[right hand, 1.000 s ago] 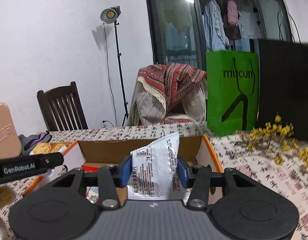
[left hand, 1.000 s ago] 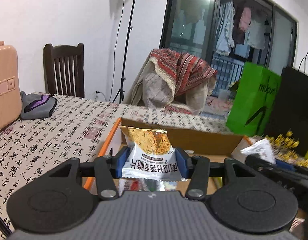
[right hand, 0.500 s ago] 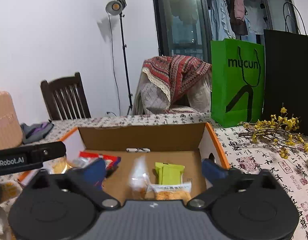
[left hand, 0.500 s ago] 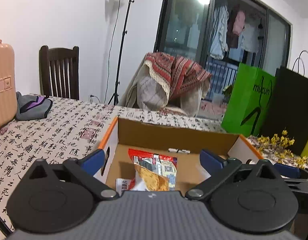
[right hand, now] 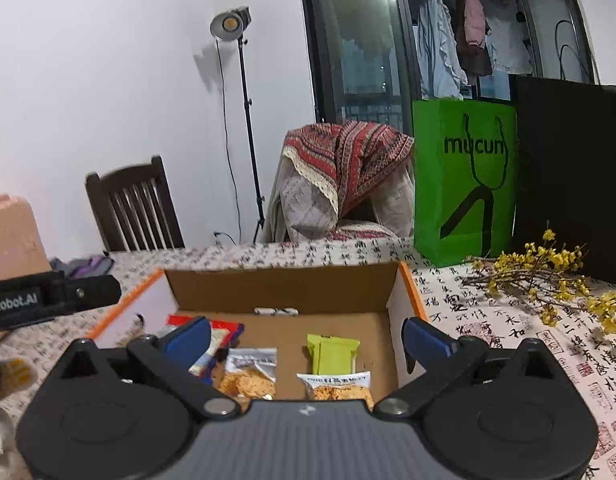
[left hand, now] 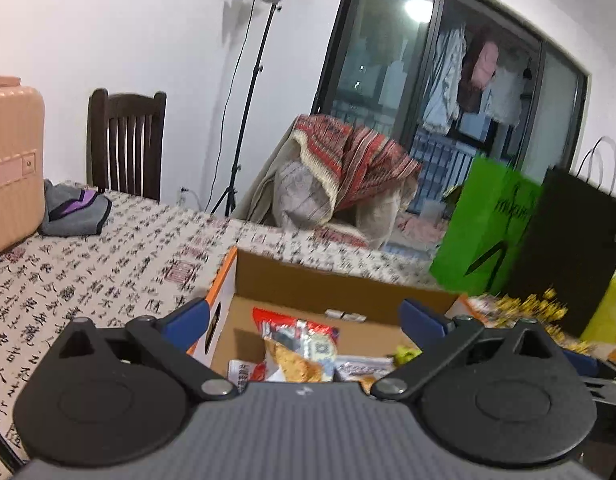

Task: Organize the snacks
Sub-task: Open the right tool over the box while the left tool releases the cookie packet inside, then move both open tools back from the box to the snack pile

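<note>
Right wrist view: both grippers, right (right hand: 306,338) and left (left hand: 304,318), gape empty above the cardboard box (right hand: 282,286); snack packets (right hand: 333,354) lie directly below.

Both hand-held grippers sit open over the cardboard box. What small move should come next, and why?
Probably draw both away from the cardboard box toward snacks still outside it: the left hand-held gripper and right hand-held gripper are open and empty, and the snack packets already lie inside.
</note>
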Available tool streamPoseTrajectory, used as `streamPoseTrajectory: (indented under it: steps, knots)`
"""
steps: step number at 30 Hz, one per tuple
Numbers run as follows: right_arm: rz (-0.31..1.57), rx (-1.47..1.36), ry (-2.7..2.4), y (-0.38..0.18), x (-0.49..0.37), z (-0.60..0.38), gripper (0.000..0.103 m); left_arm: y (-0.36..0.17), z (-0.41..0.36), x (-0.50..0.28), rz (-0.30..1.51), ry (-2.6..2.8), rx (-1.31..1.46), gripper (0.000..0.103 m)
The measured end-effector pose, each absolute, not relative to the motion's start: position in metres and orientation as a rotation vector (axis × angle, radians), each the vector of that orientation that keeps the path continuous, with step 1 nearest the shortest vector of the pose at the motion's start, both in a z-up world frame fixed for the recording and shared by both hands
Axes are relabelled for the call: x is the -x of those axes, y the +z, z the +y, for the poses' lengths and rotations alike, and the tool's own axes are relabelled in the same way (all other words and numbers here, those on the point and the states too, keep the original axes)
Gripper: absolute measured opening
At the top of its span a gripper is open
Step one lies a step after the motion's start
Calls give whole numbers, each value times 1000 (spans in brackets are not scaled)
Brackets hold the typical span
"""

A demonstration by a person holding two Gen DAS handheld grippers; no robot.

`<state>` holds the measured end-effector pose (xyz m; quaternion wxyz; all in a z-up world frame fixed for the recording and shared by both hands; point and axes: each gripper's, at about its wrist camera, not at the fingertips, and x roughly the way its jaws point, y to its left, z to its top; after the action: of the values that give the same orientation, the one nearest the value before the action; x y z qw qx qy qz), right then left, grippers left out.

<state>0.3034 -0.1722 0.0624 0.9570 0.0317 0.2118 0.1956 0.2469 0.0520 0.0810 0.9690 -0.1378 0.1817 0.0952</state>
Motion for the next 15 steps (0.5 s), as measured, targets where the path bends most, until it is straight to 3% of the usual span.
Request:
streamPoseTrajectory:
  steps: [15]
  knots:
    - [432, -62, 396, 77, -217, -218, 103, 101, 42, -164, 344, 184, 213, 103]
